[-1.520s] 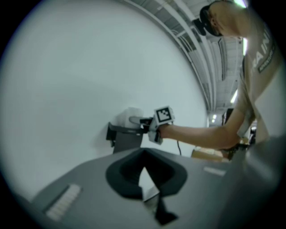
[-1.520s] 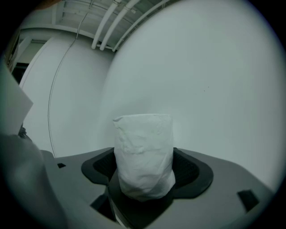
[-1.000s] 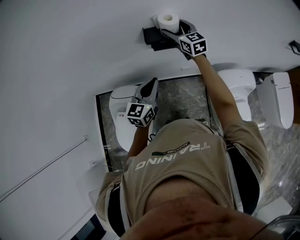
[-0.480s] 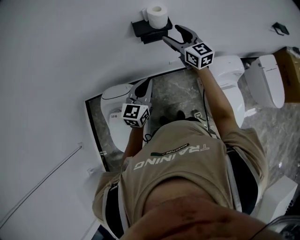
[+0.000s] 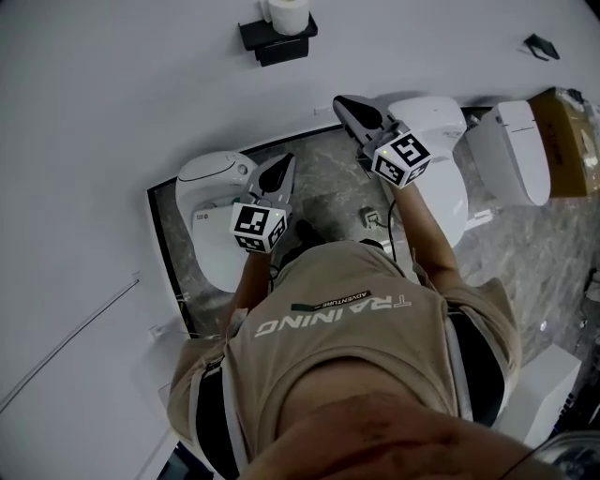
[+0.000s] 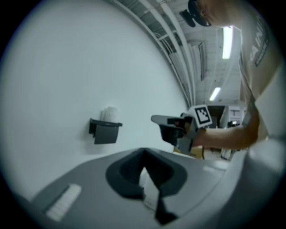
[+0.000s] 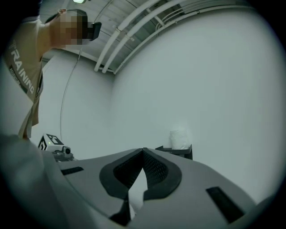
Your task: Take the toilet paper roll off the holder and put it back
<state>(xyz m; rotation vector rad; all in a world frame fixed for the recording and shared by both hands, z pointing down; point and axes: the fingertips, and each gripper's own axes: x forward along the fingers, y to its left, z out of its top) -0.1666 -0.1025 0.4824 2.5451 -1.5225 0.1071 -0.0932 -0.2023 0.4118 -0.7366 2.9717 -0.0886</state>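
The white toilet paper roll stands upright on the black wall holder; it also shows as the roll and the roll over the holder. My right gripper hangs well back from the holder, its jaws shut and empty, tips meeting in the right gripper view. My left gripper is lower and to the left, over a toilet. It is also shut with nothing in it.
A white toilet sits under my left gripper. Two more toilets stand to the right on grey marble floor. A brown box is at far right, and a thin rail runs along the white wall.
My right gripper has drawn back from the roll on the holder and closed its jaws empty. The roll stays on the holder. The left gripper has barely moved.
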